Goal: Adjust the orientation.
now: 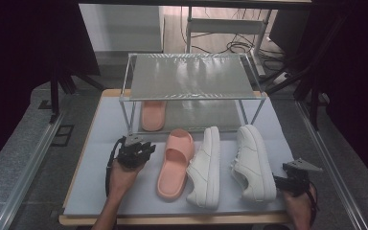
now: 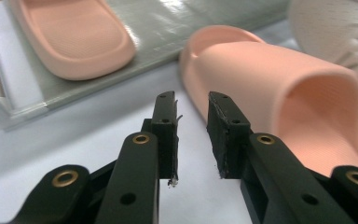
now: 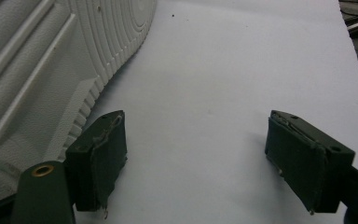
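1. high view — a pale mat covers the table, and a two-level metal rack stands at its far side. one pink slide lies on the rack's lower shelf, at the left. on the mat in front of the rack lie, from left to right, a second pink slide, a white sneaker tipped on its side and a second white sneaker, also tilted. the left gripper sits in the person's left hand, just left of the second pink slide and near the rack's front left leg, with nothing in it. the right gripper is at the near right corner, in the right hand, beside the heel end of the second white sneaker.

2. left gripper view — the two black jaws stand a narrow gap apart, released, with bare mat between them. the second pink slide lies just right of the jaws, not touched by them; the pink slide on the shelf is farther off at the upper left, and a white sneaker shows at the far right.

3. right gripper view — the jaws are spread wide, grasping nothing, over bare mat. the ribbed sole of the second white sneaker rises at the left, close to the left jaw — whether it touches, i cannot tell.
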`<state>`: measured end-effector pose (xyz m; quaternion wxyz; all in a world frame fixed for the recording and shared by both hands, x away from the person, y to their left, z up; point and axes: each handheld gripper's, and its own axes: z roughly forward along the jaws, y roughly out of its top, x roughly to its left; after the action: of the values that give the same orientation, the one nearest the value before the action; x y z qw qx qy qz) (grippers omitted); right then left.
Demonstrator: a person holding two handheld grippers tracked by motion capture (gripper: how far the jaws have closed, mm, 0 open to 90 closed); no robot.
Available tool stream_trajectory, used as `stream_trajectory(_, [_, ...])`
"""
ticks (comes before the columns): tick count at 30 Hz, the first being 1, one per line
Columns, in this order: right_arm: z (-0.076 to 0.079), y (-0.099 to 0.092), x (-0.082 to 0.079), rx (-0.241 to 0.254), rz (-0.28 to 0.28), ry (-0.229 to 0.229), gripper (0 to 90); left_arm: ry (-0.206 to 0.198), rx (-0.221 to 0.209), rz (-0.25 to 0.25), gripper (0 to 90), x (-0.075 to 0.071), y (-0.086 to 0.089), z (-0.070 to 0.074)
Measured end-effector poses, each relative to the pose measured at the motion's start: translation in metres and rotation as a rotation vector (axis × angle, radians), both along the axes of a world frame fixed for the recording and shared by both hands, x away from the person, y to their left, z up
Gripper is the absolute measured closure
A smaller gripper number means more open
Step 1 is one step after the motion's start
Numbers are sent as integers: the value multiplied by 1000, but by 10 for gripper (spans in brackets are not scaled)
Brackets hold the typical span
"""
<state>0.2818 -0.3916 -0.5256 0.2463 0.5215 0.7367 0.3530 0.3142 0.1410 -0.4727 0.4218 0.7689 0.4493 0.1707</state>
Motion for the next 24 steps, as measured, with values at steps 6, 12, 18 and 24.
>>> stream_trajectory(6, [0, 0, 0, 0, 0, 0, 207, 8, -25, -38, 718, -14, -8, 4])
stream_trajectory(12, [0, 0, 0, 0, 0, 0, 207, 20, -24, -56, 717, -12, -20, 0])
stream_trajectory(18, [0, 0, 0, 1, 0, 0, 207, 39, -24, -48, 693, -2, -32, -6])
stream_trajectory(24, [0, 0, 0, 1, 0, 0, 207, 55, -4, -34, 689, 3, -41, -11])
